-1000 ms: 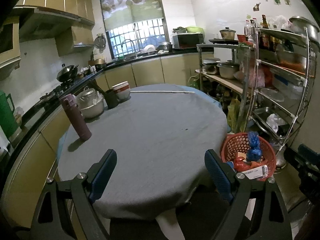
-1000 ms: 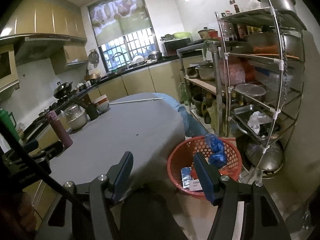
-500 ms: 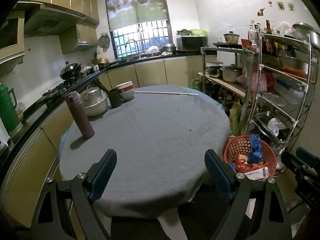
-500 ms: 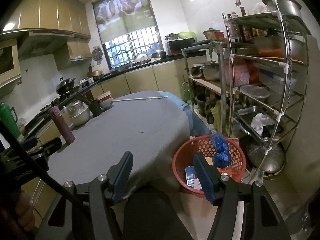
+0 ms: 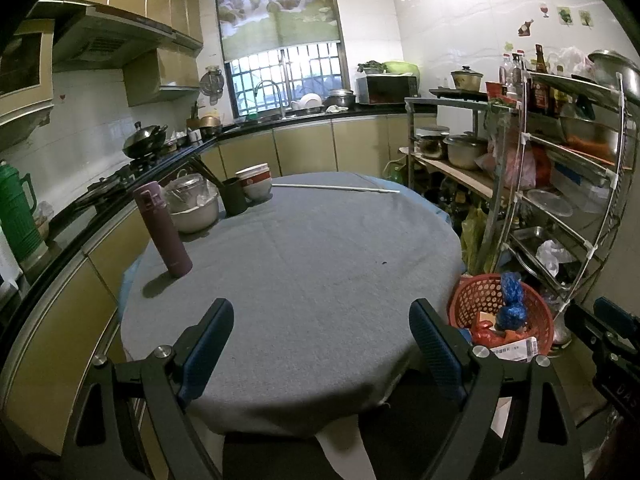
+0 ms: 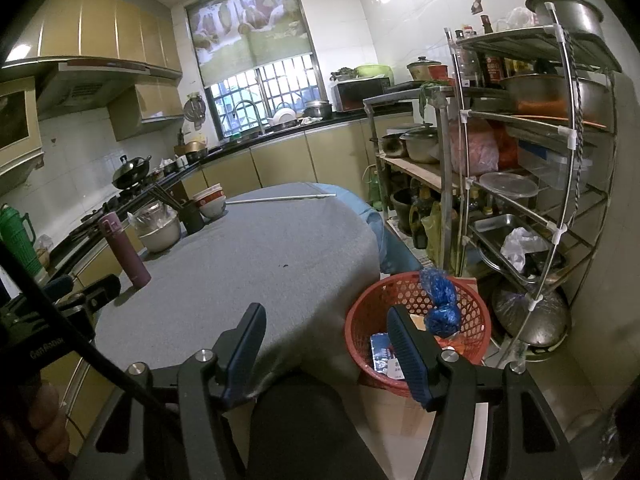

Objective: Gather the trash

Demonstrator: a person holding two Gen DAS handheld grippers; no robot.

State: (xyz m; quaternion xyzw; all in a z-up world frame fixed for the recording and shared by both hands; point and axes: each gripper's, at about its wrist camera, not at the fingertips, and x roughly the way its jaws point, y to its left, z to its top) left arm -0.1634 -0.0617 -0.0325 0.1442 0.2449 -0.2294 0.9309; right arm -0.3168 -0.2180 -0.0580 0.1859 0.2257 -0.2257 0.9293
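A red plastic basket (image 5: 540, 316) stands on the floor to the right of the round table; it also shows in the right wrist view (image 6: 360, 320). It holds a blue crumpled bag (image 6: 440, 300), red wrappers (image 5: 486, 330) and paper scraps (image 5: 514, 348). My left gripper (image 5: 322, 336) is open and empty above the table's near edge. My right gripper (image 6: 326, 340) is open and empty, held above the table's right edge beside the basket. A small dark speck (image 5: 384, 263) lies on the grey tablecloth (image 5: 304, 256).
A purple flask (image 5: 162, 230), a covered steel pot (image 5: 192, 208), a dark cup (image 5: 234, 202), stacked bowls (image 5: 254, 182) and a thin white rod (image 5: 336, 188) sit at the table's far side. A metal rack (image 6: 520, 184) of pots stands right. A dark chair back (image 6: 304, 424) is below.
Both grippers have risen and drawn back a little from the table; the table and basket look smaller and lower. Both stay open and empty.
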